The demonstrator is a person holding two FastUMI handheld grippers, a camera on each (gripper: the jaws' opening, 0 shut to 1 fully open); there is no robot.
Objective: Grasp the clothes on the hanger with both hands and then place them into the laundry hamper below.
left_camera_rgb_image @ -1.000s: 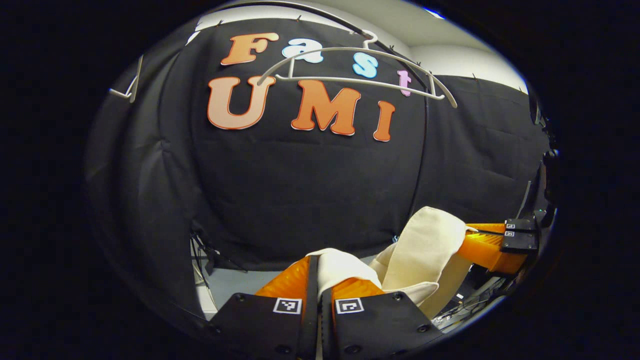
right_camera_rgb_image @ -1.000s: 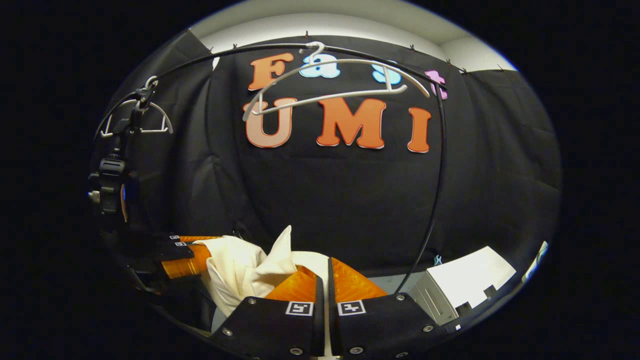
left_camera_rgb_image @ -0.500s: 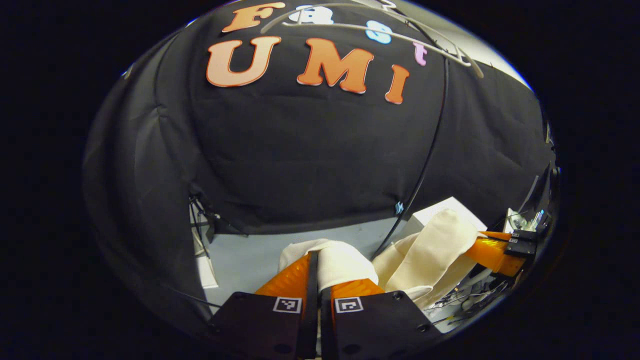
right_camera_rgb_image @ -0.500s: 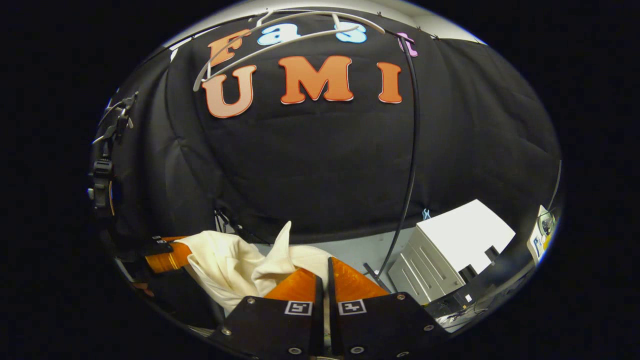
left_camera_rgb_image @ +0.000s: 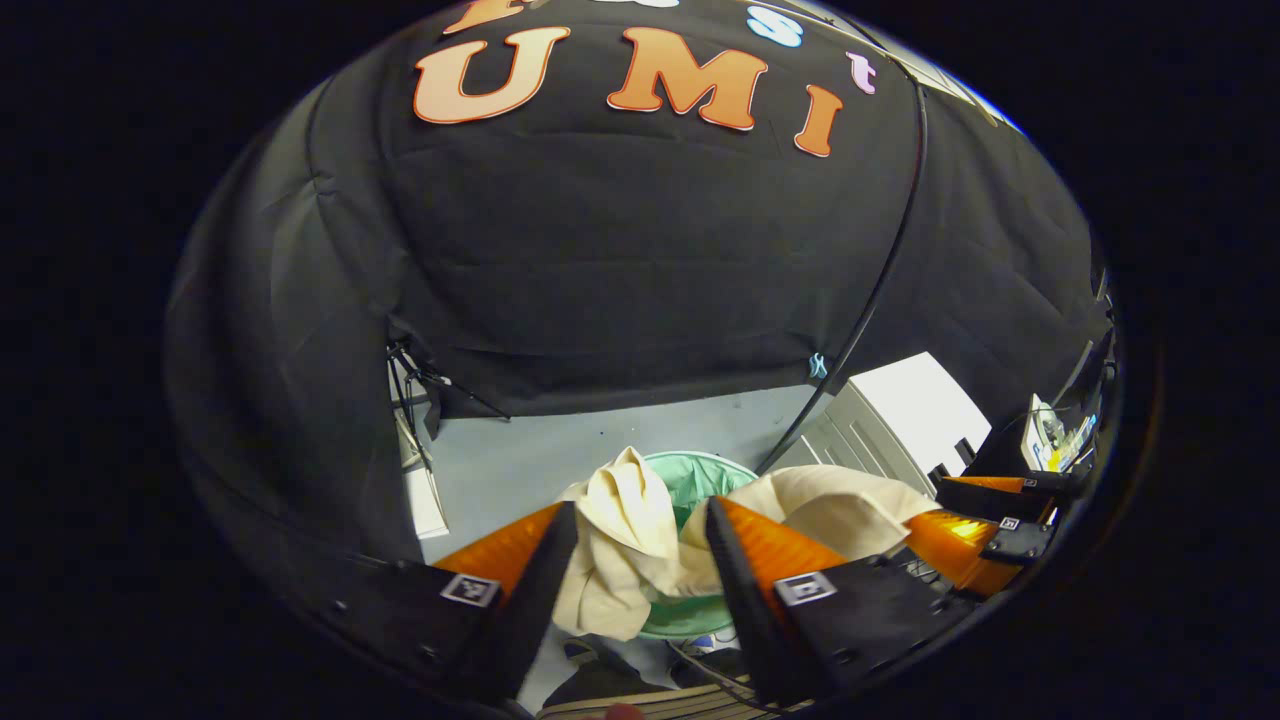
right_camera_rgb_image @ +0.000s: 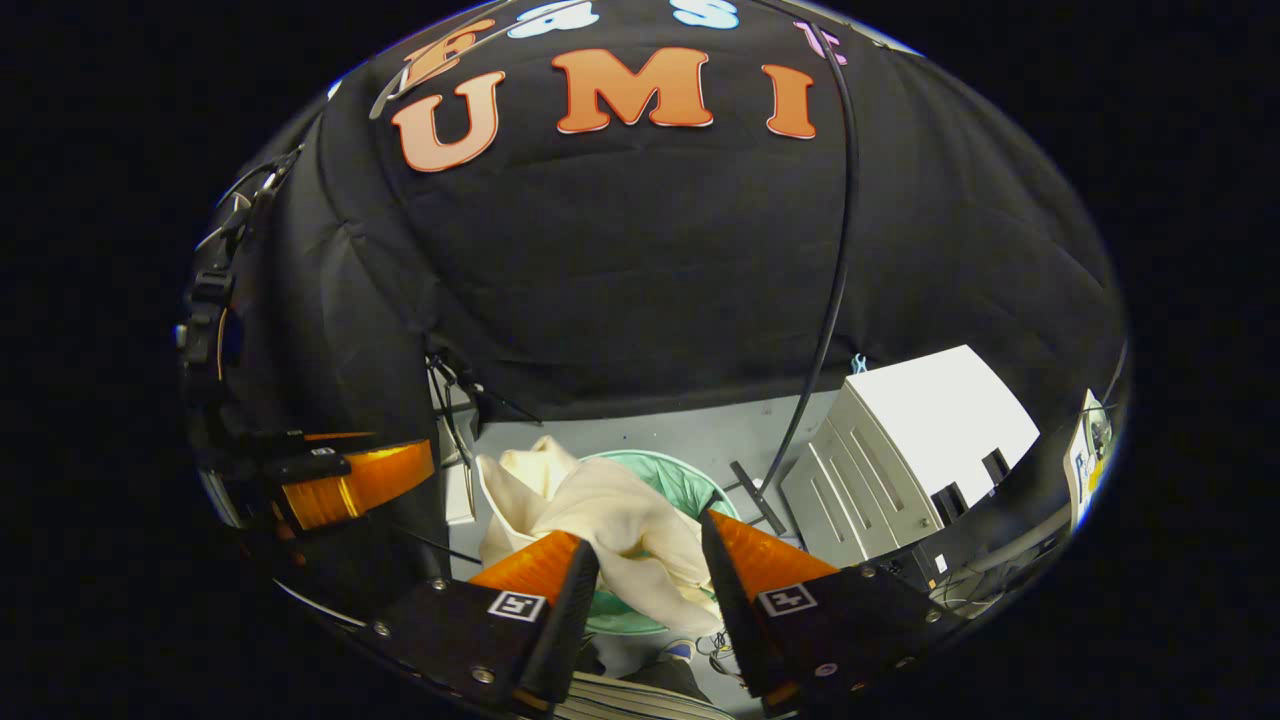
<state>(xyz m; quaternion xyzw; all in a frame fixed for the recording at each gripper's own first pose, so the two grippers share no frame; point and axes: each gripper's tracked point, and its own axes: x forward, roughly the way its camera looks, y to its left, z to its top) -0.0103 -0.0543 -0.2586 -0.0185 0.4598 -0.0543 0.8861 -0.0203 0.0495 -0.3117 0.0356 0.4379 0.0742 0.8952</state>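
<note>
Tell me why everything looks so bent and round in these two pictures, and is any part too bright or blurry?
Left gripper view: fisheye bending curves the black cable; the white cabinet glares; the cream garment over the green hamper stays sharp. Right gripper view: same bulge, cabinet top brightest, edges dim, garment clear.
</note>
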